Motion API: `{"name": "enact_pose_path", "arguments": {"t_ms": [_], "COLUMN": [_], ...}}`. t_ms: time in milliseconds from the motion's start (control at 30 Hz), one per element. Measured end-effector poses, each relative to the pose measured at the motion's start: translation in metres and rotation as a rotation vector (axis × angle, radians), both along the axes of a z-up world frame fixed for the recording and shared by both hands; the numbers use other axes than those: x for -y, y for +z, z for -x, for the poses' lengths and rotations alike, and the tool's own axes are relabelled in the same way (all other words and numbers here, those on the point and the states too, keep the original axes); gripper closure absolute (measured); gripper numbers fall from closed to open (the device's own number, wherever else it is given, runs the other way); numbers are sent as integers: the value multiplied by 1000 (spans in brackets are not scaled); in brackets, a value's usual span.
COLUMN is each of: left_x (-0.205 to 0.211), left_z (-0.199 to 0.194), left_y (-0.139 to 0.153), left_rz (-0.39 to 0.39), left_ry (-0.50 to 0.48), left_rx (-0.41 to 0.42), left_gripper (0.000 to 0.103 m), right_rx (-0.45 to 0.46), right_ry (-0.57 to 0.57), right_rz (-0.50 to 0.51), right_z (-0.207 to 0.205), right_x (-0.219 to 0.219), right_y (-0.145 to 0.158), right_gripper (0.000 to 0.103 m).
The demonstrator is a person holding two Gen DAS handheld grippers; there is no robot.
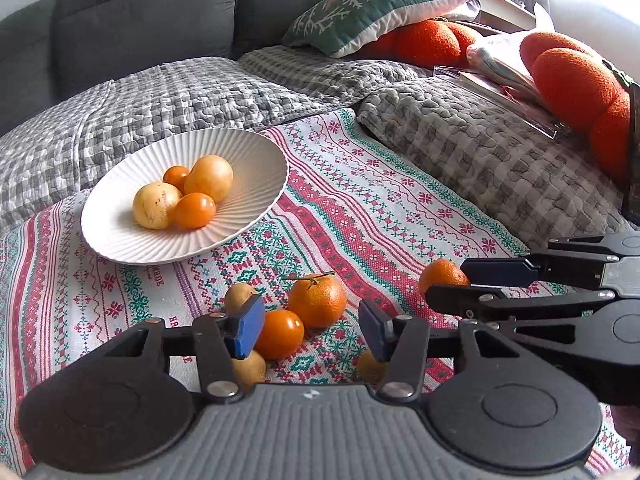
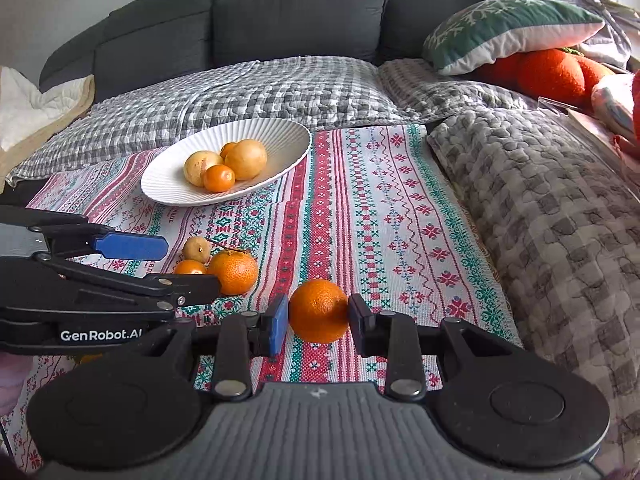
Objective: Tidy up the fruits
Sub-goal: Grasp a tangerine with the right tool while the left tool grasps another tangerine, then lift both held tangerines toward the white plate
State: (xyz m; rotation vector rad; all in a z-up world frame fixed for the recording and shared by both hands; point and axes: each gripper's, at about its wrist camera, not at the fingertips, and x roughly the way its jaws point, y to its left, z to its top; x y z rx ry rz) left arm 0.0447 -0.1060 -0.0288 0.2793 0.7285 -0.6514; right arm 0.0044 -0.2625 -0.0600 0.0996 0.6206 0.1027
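Observation:
A white ribbed plate (image 1: 120, 236) (image 2: 288, 136) on the patterned cloth holds two yellow fruits and two small orange ones. Loose fruit lies in front of it: a stemmed tangerine (image 1: 318, 300) (image 2: 234, 272), an orange tomato-like fruit (image 1: 280, 334), small yellow fruits (image 1: 238, 296). My left gripper (image 1: 310, 332) is open above this cluster, touching none. My right gripper (image 2: 318, 322) stands around another tangerine (image 2: 318, 310) (image 1: 440, 274) on the cloth, pads at or near its sides. Each gripper shows in the other's view, the right one (image 1: 464, 284) and the left one (image 2: 192, 266).
The cloth (image 1: 380, 200) lies on a grey checked quilt (image 2: 560, 220) over a dark sofa (image 2: 300, 12). A green snowflake pillow (image 1: 368, 8) and orange plush cushions (image 1: 576, 84) sit at the back right, with books and clutter.

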Motion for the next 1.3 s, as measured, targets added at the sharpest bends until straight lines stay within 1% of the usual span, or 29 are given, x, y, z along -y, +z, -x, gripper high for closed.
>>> {"name": "enact_pose_path", "arguments": {"t_ms": [67, 200, 300, 400, 633, 800, 933, 1300], "left_x": [5, 18, 23, 25, 22, 24, 20, 6], "left_z": [-3, -12, -16, -24, -34, -32, -30, -18], "left_y": [0, -3, -6, -7, -14, -14, -12, 4], "left_rz": [8, -7, -30, -43, -41, -38, -21, 7], "left_ry": [-13, -31, -18, 7, 55, 65, 67, 64], "left_rx": [-9, -40, -41, -59, -106, -97, -102, -78], "left_gripper": [66, 72, 72, 72, 75, 76, 77, 77], "right_rx": [-5, -18, -25, -26, -27, -27, -29, -29], "right_ry": [-4, -13, -16, -18, -18, -19, -25, -43], "right_rz": [-3, -6, -12, -12, -12, -14, -17, -27], "right_z": [0, -1, -2, -2, -2, -2, -2, -2], "right_x": [2, 4, 5, 5, 5, 5, 6, 5], "right_y": [-1, -3, -4, -5, -5, -5, -6, -3], "right_gripper": [74, 74, 74, 74, 74, 74, 74, 74]}}
